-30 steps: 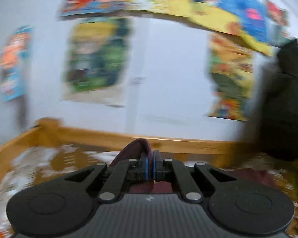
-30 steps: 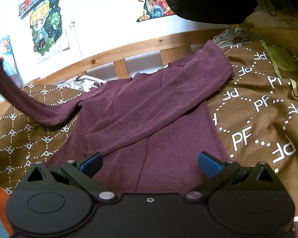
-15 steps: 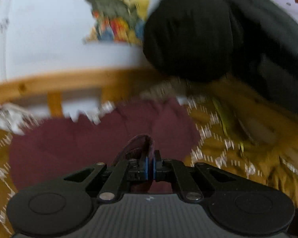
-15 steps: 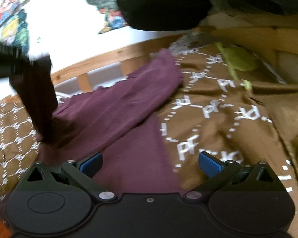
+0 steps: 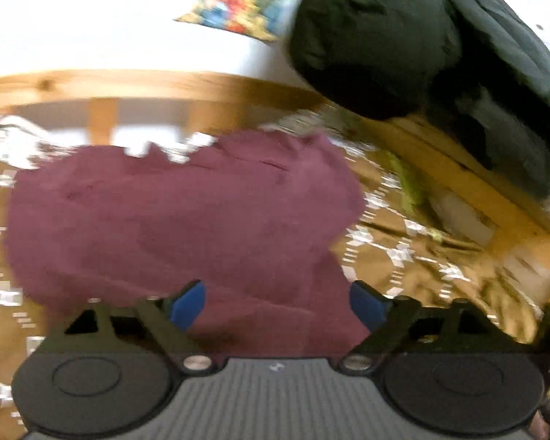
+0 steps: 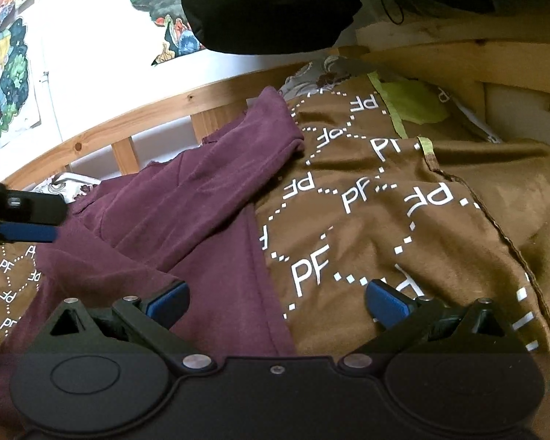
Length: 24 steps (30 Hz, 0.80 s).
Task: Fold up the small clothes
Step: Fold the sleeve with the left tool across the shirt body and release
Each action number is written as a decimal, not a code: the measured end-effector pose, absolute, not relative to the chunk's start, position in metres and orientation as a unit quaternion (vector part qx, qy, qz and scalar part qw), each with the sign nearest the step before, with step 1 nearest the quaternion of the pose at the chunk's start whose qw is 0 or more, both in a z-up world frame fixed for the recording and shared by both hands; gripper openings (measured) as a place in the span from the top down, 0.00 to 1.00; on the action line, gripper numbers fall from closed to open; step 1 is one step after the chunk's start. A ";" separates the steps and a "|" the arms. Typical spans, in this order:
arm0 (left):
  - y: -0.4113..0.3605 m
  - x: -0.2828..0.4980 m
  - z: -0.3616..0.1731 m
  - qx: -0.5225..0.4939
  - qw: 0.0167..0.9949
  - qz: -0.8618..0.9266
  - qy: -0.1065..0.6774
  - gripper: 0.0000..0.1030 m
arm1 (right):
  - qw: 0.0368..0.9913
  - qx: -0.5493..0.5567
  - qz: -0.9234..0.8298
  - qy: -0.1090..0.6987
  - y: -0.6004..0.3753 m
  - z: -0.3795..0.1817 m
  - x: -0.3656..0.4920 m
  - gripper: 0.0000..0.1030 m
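Observation:
A maroon long-sleeved top [image 6: 187,212] lies on a brown bedspread [image 6: 403,220] printed with white "PF" letters. One sleeve [image 6: 267,135] is folded across the body toward the upper right. Another fold lies at the lower left. My right gripper [image 6: 277,302] is open and empty, low over the top's right hem. My left gripper [image 5: 277,302] is open and empty just above the top [image 5: 187,212]. It also shows at the left edge of the right wrist view [image 6: 22,216]. The left wrist view is blurred.
A wooden bed rail [image 6: 157,113] runs behind the top. A dark padded garment [image 6: 267,3] hangs above the far side. A green cloth [image 6: 410,106] lies at the far right. Posters [image 6: 3,77] hang on the white wall.
My left gripper carried the left sleeve across over the top's body, then opened and let it go. The sleeve now lies on the top. My right gripper shifted slightly right and stayed open.

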<state>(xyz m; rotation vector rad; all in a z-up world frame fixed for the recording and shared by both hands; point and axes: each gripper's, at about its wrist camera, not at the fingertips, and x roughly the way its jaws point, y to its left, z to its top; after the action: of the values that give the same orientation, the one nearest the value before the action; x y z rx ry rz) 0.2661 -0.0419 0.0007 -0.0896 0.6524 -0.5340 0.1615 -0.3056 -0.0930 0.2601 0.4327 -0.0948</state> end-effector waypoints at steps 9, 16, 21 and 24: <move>0.065 0.329 -0.016 -0.013 0.944 0.008 0.329 0.13 | 0.984 0.026 0.016 0.178 -0.266 -0.095 0.172 0.01; 0.100 0.392 -0.050 -0.107 0.919 -0.034 0.377 0.69 | 0.975 -0.003 0.046 0.217 -0.248 -0.115 0.184 0.01; 0.101 0.388 -0.047 -0.105 0.924 -0.015 0.367 0.96 | 0.973 0.008 0.044 0.225 -0.249 -0.119 0.185 0.01; 0.090 0.389 -0.042 -0.037 0.929 0.029 0.366 0.96 | 0.973 0.004 0.043 0.226 -0.248 -0.120 0.186 0.01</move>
<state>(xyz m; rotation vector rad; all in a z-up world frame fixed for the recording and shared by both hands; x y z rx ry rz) 0.3891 0.0895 -0.0417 -0.0752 0.7505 0.0584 0.1857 -0.2482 -0.1204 0.0076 0.4561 0.0874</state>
